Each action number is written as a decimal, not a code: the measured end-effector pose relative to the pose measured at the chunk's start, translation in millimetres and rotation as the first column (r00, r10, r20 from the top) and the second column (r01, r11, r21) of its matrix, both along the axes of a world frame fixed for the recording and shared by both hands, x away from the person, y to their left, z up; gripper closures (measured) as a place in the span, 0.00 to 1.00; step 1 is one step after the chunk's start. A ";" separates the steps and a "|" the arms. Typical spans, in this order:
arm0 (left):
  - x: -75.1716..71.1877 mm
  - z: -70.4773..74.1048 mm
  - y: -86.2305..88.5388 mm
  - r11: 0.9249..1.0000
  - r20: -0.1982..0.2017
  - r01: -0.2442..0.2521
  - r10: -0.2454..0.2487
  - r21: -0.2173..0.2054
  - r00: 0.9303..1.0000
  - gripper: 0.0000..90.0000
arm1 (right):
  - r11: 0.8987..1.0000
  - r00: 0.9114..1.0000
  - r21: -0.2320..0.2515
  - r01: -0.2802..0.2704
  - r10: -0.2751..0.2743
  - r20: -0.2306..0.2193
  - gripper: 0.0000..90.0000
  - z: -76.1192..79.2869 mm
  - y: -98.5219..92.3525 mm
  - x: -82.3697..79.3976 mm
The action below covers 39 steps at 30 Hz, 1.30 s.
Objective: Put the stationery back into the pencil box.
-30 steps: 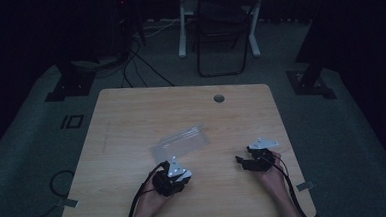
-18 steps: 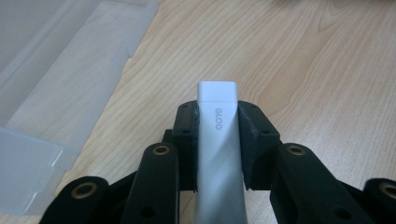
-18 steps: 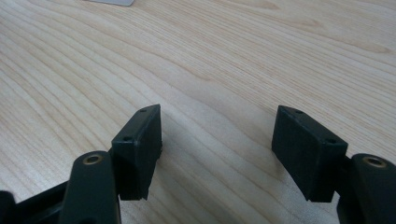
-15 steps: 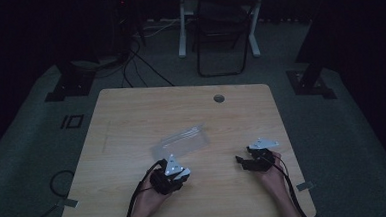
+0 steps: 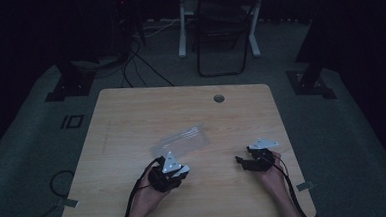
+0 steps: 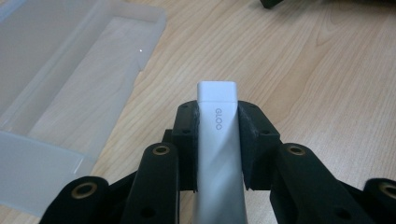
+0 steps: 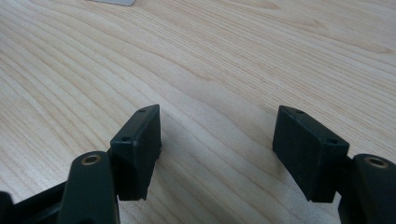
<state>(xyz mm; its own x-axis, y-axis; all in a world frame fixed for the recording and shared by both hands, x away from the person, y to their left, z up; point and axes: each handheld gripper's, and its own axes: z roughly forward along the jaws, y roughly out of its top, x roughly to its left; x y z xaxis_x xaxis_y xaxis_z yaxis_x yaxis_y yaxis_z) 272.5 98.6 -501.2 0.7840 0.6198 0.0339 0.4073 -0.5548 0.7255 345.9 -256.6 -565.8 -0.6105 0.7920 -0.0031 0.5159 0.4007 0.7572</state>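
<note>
A slim white bar marked GLOO (image 6: 217,121) stands between the jaws of my left gripper (image 6: 218,122), which is shut on it just above the wooden table (image 5: 131,116). A clear plastic box (image 6: 60,79) lies to its left; in the high view the box (image 5: 182,139) rests just beyond the left gripper (image 5: 170,171). My right gripper (image 5: 244,163) rests near the table's right front, and in its own view the right gripper (image 7: 217,140) is open with only bare wood between its pads.
A round cable hole (image 5: 219,98) sits near the table's far edge. A dark chair (image 5: 222,32) and stand bases (image 5: 69,85) are on the floor beyond. Cables trail from both grippers over the front edge.
</note>
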 end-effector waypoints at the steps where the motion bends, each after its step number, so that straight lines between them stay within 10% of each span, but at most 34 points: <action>1: 0.5 0.6 0.4 1.000 0.000 0.001 -0.001 0.000 1.000 0.79 | 1.000 1.000 0.000 0.000 0.000 0.000 0.36 0.0 0.0 0.0; 39: 25.7 20.3 6.2 1.000 0.051 -0.015 0.014 0.015 0.999 0.79 | 1.000 1.000 0.000 0.000 0.000 0.000 0.36 0.0 0.0 0.0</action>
